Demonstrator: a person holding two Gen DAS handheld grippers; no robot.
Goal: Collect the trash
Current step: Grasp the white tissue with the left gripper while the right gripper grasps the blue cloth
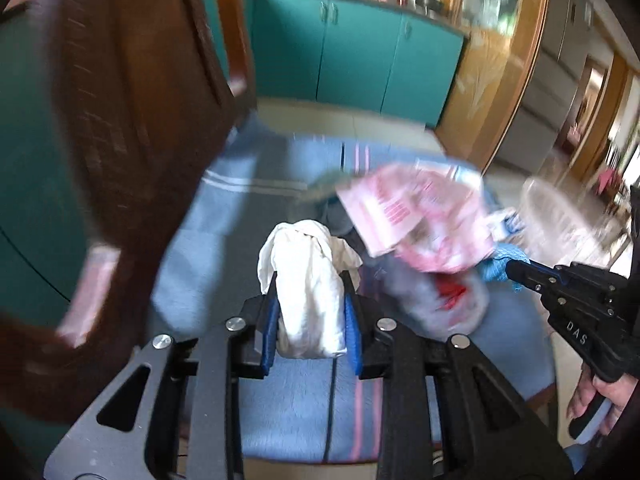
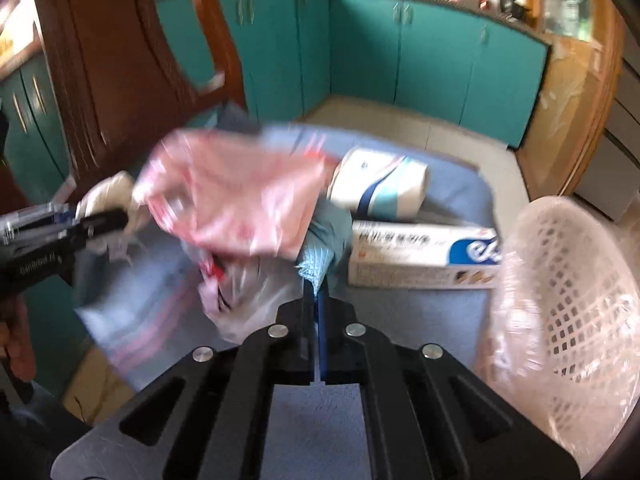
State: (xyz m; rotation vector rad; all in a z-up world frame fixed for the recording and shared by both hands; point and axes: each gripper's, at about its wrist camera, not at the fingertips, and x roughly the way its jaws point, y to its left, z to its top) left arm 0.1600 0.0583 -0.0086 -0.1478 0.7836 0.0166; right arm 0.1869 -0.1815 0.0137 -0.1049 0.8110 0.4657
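Teal cabinets [image 2: 432,60] backed a blue striped cloth [image 1: 224,240] strewn with trash. At the left, the left gripper [image 1: 310,300] pinched a crumpled white tissue [image 1: 308,280]; beside it lay a pink wrapper [image 1: 416,220]. Further right, the right gripper [image 2: 316,292] had clamped tight on a blue rag [image 2: 320,256], near a white basket [image 2: 568,312]

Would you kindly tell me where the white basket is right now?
In the right wrist view the white basket sits at the far right, just right of the long box on the blue cloth.
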